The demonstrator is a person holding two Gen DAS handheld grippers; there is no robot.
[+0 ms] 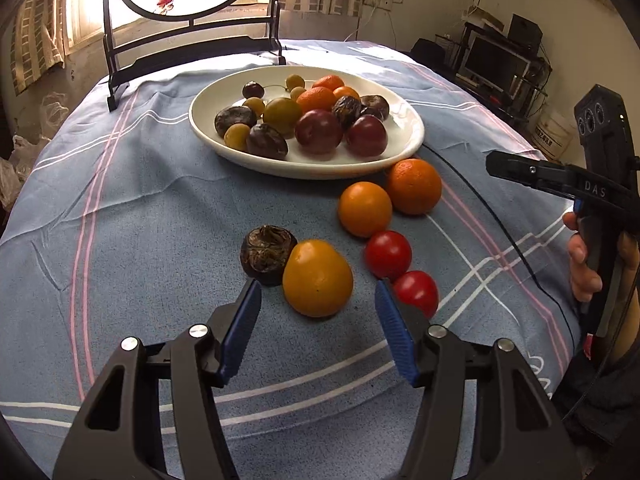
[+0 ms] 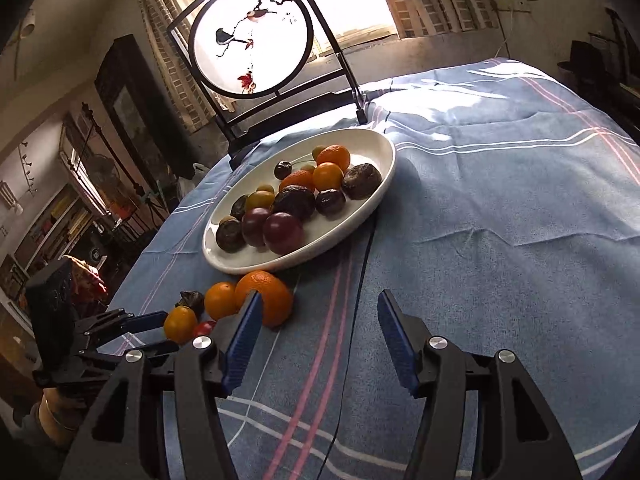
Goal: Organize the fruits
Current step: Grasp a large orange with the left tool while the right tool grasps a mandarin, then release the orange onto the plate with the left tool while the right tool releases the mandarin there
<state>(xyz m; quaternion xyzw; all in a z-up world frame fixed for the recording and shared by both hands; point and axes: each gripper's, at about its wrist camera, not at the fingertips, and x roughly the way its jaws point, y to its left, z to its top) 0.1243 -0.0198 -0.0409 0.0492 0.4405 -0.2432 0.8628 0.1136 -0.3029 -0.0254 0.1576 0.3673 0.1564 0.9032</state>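
A white plate [image 1: 404, 142], smooth, shiny and oval, sat on the tabletop [image 1: 140, 216] under a soft blue cloth with pink and white stripes. The cloth had small wrinkles. The plate held a pile of fruits: round dark red plums [image 1: 319, 131], small yellow-green ones, little orange ones and some brown, wrinkly, dried-looking ones.

More fruits lay loose on the cloth, in front of the plate. A big round orange [image 1: 414, 186] sat just beside the plate's rim. Next to it was a smaller smooth orange fruit [image 1: 365, 209], then two shiny red tomatoes [image 1: 388, 255] in a row. Closer in lay a yellow-orange fruit [image 1: 317, 278], a bit egg-shaped, touching a dark wrinkled fruit [image 1: 266, 255].

The left tongs [image 1: 318, 300] had black arms and ridged blue pads. They were spread apart and gripped nothing. The yellow-orange fruit lay just ahead of the tips, and the right pad hid part of the nearer tomato.

The right tongs [image 2: 319, 308] were also spread apart, with only bare cloth between the pads. The left pad covered part of the big orange. In that view the tomatoes were mostly hidden.

A hand [image 1: 584, 260] held the right tool at the edge of the left view, cut off by the frame. A thin black cable [image 2: 352, 320] ran across the cloth. Behind the plate stood a dark frame with a round screen [image 2: 250, 40] painted with a bird; bright window light washed it out.
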